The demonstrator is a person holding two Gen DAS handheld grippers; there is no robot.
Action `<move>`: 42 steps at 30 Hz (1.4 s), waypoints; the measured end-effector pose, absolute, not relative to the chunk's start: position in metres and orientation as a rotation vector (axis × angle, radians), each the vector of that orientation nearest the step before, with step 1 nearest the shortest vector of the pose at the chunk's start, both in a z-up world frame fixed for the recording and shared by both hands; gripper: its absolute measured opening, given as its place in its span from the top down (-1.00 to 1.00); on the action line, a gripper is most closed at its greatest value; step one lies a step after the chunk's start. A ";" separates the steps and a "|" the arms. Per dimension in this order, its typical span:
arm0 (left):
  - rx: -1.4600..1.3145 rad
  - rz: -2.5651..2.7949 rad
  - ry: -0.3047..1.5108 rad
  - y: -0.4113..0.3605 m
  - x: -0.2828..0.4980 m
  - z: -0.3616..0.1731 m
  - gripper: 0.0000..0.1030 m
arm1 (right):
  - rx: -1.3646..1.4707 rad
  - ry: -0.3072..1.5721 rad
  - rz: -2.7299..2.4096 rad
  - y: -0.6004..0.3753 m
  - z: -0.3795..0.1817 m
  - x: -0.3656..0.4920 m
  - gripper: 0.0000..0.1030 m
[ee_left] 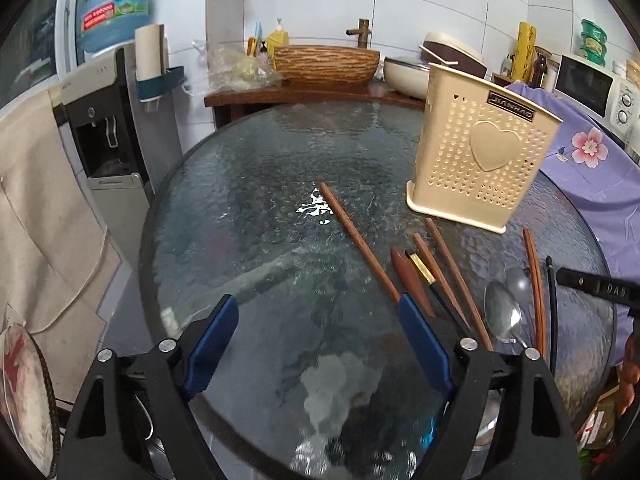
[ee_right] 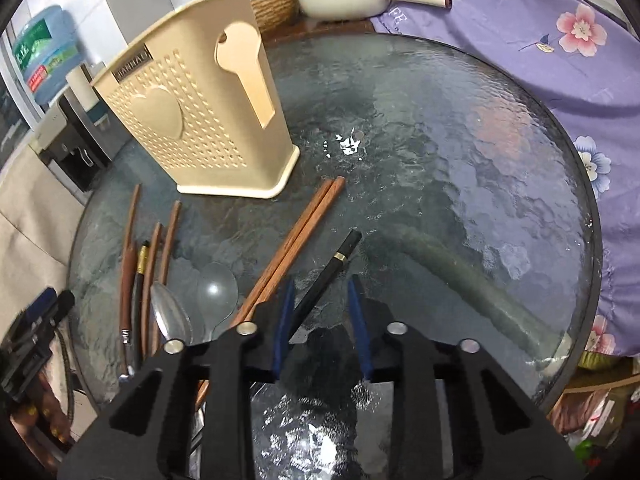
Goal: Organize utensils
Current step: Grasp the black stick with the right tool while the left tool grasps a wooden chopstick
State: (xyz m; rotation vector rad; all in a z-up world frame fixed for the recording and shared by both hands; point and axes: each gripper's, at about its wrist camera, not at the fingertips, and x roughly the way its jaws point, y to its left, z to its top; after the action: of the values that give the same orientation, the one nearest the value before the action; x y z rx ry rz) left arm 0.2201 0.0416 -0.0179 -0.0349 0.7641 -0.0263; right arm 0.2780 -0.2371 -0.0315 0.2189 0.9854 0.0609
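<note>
We are at the pick-up step: our right gripper (ee_right: pixel 320 312) has a black chopstick (ee_right: pixel 328 270) with a gold band between its blue fingers (ee_right: pixel 283 316), which stand narrowly apart; the stick lies against the left finger while a gap shows on the right, so we judge the grip not yet made. No earlier view lets us say more. Our left gripper (ee_left: pixel 316 344) hangs over bare glass at the lower middle of its frame, fingers wide apart, holding nothing. The next move, as we read it, calls for pinching the stick firmly, lifting it clear of the worktop (ee_right: pixel 460 140), and carrying it to the cream perforated holder (ee_right: pixel 192 120) standing upright at the upper left of the right view. The remaining utensils lie flat on the glass below the holder: a brown chopstick pair (ee_right: pixel 296 236) just left of the black one, two metal spoons (ee_right: pixel 200 300) touching each other, and further brown sticks at the left edge.
</note>
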 end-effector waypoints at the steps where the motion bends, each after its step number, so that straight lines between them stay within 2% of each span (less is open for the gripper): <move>1: -0.030 -0.026 0.770 0.041 0.226 -0.018 -0.51 | 0.214 0.991 0.058 -0.238 -0.033 0.278 0.52; 7: -0.040 -0.034 0.811 0.040 0.252 -0.020 -0.47 | 0.239 1.030 0.053 -0.242 -0.040 0.286 0.53; 15: -0.078 -0.027 0.863 0.042 0.288 -0.021 -0.30 | 0.209 1.049 0.064 -0.231 -0.043 0.300 0.62; 17: -0.121 -0.016 0.890 0.048 0.299 -0.022 -0.20 | 0.196 1.050 0.066 -0.228 -0.043 0.301 0.66; 22: -0.159 -0.028 0.925 0.045 0.319 -0.024 -0.08 | 0.175 1.052 0.079 -0.228 -0.043 0.303 0.66; 36: -0.072 0.005 1.025 0.022 0.364 -0.046 0.15 | 0.201 1.085 0.103 -0.243 -0.042 0.332 0.75; 42: -0.039 0.027 1.050 0.019 0.373 -0.045 0.55 | 0.185 1.094 0.104 -0.243 -0.042 0.349 0.75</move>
State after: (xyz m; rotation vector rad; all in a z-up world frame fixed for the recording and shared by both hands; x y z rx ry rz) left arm 0.3732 0.0193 -0.0449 -0.0394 1.0496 0.0271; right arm 0.3495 -0.2431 -0.0422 0.1853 1.0937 0.1040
